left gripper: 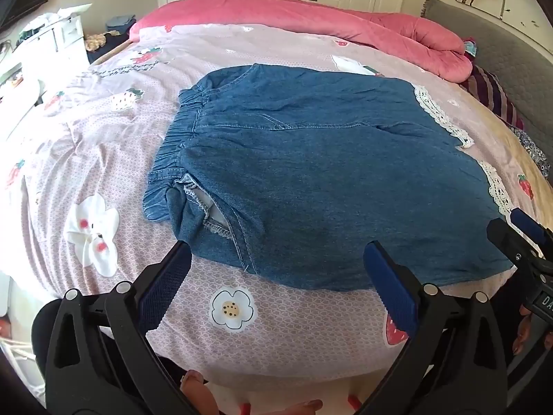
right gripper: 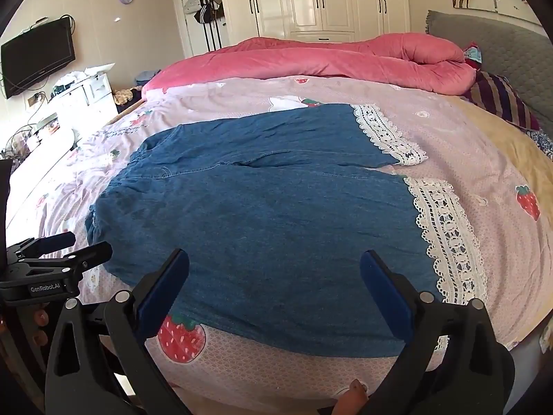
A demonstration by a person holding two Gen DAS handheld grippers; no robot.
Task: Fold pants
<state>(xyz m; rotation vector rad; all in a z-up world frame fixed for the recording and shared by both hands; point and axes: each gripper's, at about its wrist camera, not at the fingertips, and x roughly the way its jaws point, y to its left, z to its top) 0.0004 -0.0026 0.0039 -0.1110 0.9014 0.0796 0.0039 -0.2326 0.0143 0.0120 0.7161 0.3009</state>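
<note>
Pants (left gripper: 311, 159) lie flat on the bed (left gripper: 114, 159), blue denim, spread full length. Elastic waistband (left gripper: 176, 138) to the left, lace-trimmed cuffs (right gripper: 446, 228) to the right. Legs side by side, touching along the inseam; slit between them visible in the right wrist view. No fold made yet, as far as both views show. One flaw: near corner of the waistband is turned over, pale inner seam exposed.

Left gripper (left gripper: 276, 276): jaws wide apart, nothing held, hovering over the near hem edge at the waist end. Right gripper (right gripper: 274, 283): jaws wide apart, nothing held, over the near leg toward the cuff end. Neither pad touches cloth that I can confirm.

Judgement: task at its start. Left to do: likely lay one leg over the other lengthwise, then fold cuffs toward waist. Turned corner probably needs flattening first.

Surface: bedsheet (left gripper: 262, 332) pink, printed with strawberries and flowers, some wrinkles on the left side. Soft, so cloth edge may sink when pinched.

Room: pink quilt (right gripper: 311, 62) bunched along the far side of the bed, grey headboard (right gripper: 501, 55) at right, striped pillow (right gripper: 497, 100) just beside it. White wardrobe (right gripper: 318, 0) behind. TV (right gripper: 38, 58) on the left wall, white dresser (right gripper: 86, 97) below it
</note>
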